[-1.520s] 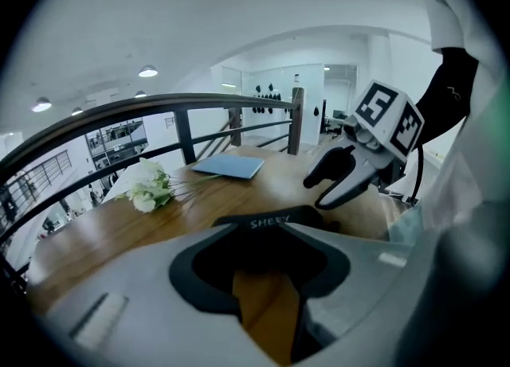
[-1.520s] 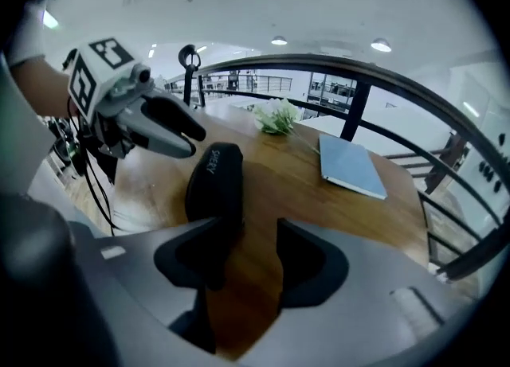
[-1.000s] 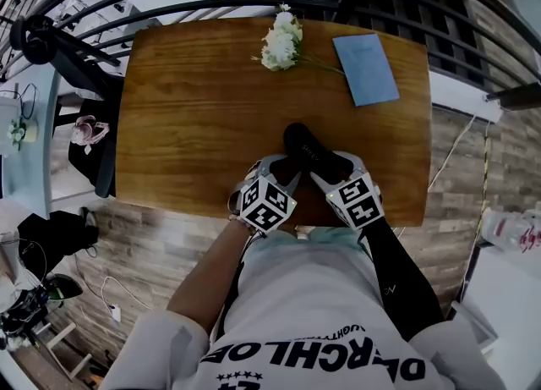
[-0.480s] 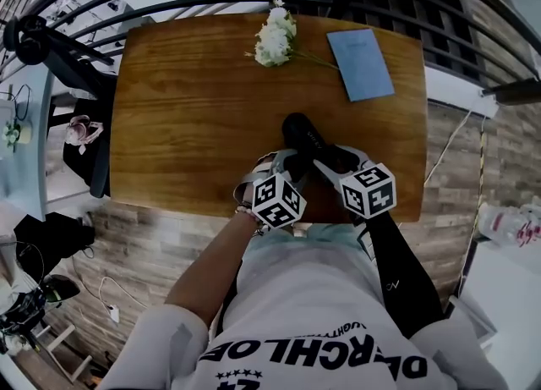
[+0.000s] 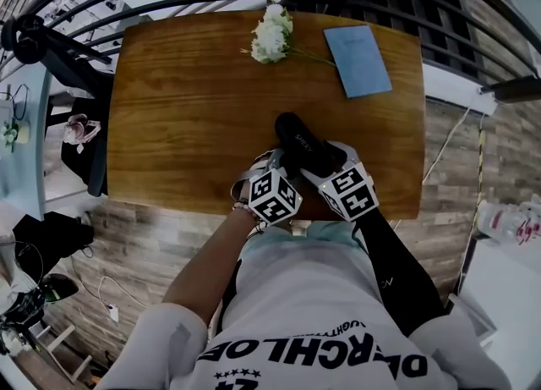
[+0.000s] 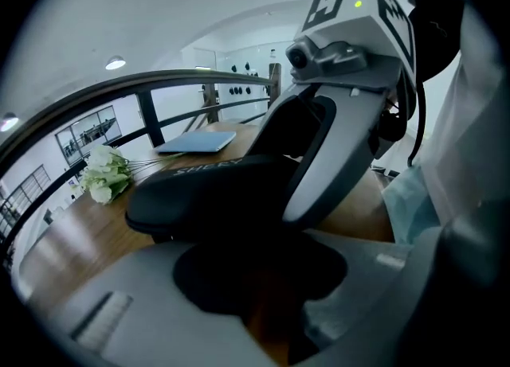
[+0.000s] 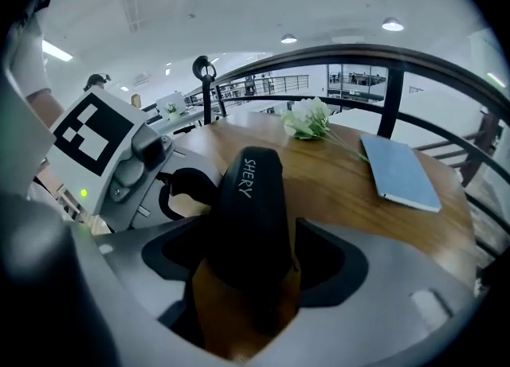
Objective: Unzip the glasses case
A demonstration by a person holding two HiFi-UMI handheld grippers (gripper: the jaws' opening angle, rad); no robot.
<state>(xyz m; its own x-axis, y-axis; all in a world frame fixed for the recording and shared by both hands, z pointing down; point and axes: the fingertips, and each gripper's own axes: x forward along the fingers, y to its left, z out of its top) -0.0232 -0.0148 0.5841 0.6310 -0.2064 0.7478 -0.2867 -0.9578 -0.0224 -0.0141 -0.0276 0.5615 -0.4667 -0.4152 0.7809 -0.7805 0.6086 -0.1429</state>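
Left gripper has edged toward glasses case, jaws apart. Right gripper jaws have just opened and straddle the case, apparently loose.

The glasses case is a black, elongated case with rounded ends and a domed top. White lettering, "SHERY", runs lengthwise along the top. The case lies on the wooden table, close to the near edge and right of centre. In the head view its long axis runs diagonally, far end up-left and near end down-right. The shell appears closed; the zip and its pull cannot be made out. The near end sits between the fingers of the right gripper, whose jaws have just been opening; a strip of table shows between the case and each finger.
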